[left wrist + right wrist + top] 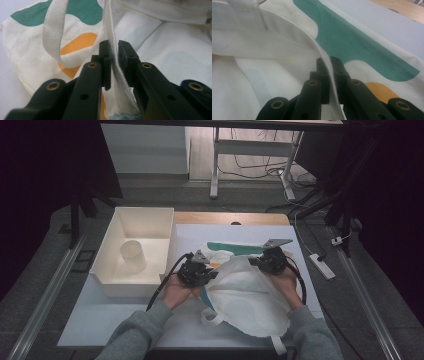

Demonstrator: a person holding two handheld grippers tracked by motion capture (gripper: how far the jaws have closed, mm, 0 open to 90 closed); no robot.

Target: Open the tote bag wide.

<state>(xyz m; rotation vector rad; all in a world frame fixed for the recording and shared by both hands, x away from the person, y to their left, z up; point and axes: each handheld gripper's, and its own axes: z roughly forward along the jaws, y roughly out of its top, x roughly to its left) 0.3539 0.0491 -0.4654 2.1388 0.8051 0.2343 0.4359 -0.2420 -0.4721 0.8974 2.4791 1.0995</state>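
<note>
Sleeves: grey, two forearms enter from the near edge of the high view, one at each side of the bag.
Tote bag (245,295): white cloth, lying on the near right part of the table, mouth edge lifted between the two grippers; a teal and an orange patch show on the panel beneath.
Bag handle (53,37): white webbing loop, hanging slack to the left of the left gripper's jaws in the left gripper view.
Second handle (212,317): loop lying flat on the table at the bag's near left corner.
Left gripper (113,56): at the bag's left edge; the hem runs up between the jaws, which stand slightly parted, a small gap on the right side of the cloth. Grip released, cloth merely between the pads.
Right gripper (329,65): at the bag's far right edge; jaws clenched tight on the folded hem, no gap visible.
Hands (175,290): wrapped around each gripper body from below.
Table (100,320): pale sheet over a wooden top, wood showing at the far edge.
White bin (112,270): far left of the table, well apart from the bag.
Cup (133,255): pale, upright inside the bin.
</note>
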